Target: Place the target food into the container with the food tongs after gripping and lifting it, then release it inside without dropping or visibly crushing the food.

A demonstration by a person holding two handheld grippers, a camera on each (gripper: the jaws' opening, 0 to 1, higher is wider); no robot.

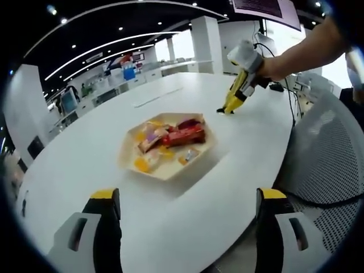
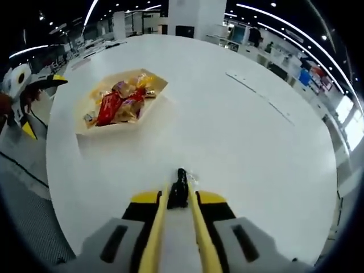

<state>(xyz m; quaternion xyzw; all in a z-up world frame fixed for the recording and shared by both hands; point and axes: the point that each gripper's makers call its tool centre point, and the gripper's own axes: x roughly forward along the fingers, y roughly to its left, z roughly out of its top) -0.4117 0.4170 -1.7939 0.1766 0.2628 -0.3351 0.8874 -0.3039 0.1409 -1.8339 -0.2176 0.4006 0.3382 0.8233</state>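
Observation:
A pale wooden tray (image 1: 129,153) sits mid-table with several wrapped snacks in it, a red packet (image 1: 185,135) on top. My left gripper (image 1: 187,196) hangs open in front of it, jaws wide apart with nothing between them. Beyond the tray, a hand holds my right gripper (image 1: 236,96), shut on yellow food tongs (image 1: 227,107) whose black tips touch the table. In the right gripper view, the right gripper (image 2: 180,198) clamps the tongs (image 2: 181,190) with their tips closed on bare tabletop. The tray (image 2: 85,128) lies far left, and the left gripper (image 2: 25,79) is at the left edge.
The white round table (image 1: 85,153) has a thin pale strip (image 2: 259,94) lying across its far side. A grey mesh chair (image 1: 330,148) stands by the table edge near the right arm. Office desks and screens fill the background.

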